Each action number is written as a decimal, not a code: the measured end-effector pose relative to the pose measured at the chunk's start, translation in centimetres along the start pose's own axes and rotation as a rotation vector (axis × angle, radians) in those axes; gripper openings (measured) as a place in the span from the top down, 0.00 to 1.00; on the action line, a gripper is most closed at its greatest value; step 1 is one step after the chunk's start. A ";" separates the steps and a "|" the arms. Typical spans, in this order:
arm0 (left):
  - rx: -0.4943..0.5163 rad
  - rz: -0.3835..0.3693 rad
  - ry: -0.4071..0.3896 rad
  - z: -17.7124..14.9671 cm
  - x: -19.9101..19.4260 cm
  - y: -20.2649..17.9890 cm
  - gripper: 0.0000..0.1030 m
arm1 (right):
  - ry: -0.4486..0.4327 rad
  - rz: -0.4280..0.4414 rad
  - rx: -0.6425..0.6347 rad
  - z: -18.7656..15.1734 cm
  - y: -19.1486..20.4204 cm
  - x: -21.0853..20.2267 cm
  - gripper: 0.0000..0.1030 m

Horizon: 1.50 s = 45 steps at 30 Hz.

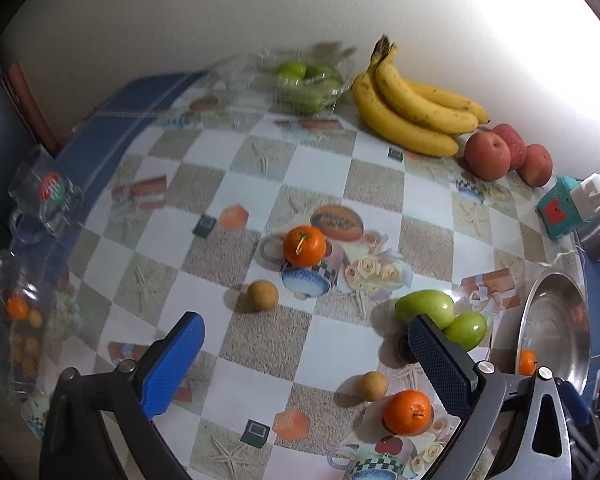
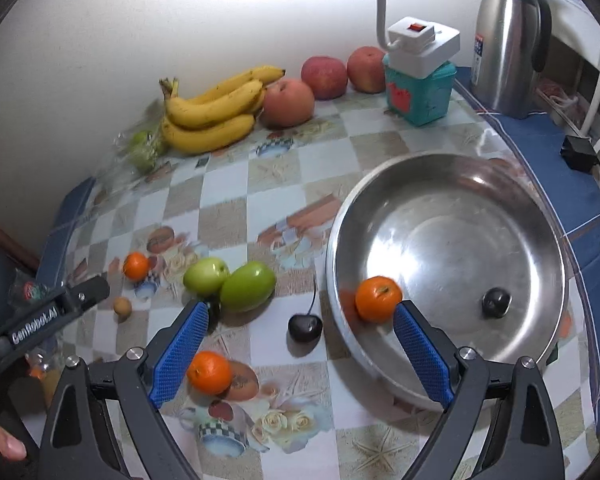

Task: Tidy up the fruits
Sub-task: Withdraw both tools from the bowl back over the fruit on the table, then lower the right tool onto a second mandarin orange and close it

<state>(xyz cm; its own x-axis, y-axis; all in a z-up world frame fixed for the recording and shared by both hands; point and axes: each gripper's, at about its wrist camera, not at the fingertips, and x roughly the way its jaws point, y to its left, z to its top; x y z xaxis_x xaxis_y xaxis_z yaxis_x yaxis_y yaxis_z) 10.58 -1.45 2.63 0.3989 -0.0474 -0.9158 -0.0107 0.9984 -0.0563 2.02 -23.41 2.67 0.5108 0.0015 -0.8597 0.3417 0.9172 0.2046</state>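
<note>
A steel bowl (image 2: 500, 208) on the right holds one mandarin (image 2: 378, 299) and a dark cherry (image 2: 496, 302). My right gripper (image 2: 298, 354) is open and empty, above the table just left of the bowl's near rim. A mandarin (image 2: 209, 372), a dark cherry (image 2: 305, 328) and two green fruits (image 2: 248, 286) lie on the checked cloth. My left gripper (image 1: 306, 364) is open and empty over the table. Near it lie two mandarins (image 1: 304, 246) (image 1: 407, 412), two small brown fruits (image 1: 262, 296) (image 1: 374, 386) and the green fruits (image 1: 424, 306).
Bananas (image 2: 212, 114) and red apples (image 2: 288, 102) lie along the back wall. A clear box of green fruit (image 1: 308, 84) stands at the back. A teal box with a power strip (image 2: 418, 88), a steel thermos (image 2: 508, 36), and plastic bags (image 1: 20, 320) at the left edge.
</note>
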 end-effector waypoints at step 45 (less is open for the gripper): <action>-0.116 0.023 0.251 -3.9 6.2 2.7 0.04 | 0.243 0.119 -0.254 -5.4 8.3 6.7 0.32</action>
<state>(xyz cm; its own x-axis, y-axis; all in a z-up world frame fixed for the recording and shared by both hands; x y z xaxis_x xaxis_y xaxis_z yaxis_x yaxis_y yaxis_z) 9.42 0.83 -4.72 0.1573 -0.0453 -0.9865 -0.1280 0.9896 -0.0659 4.00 -13.67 -3.96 0.3224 0.1804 -0.9293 0.0695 0.9745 0.2133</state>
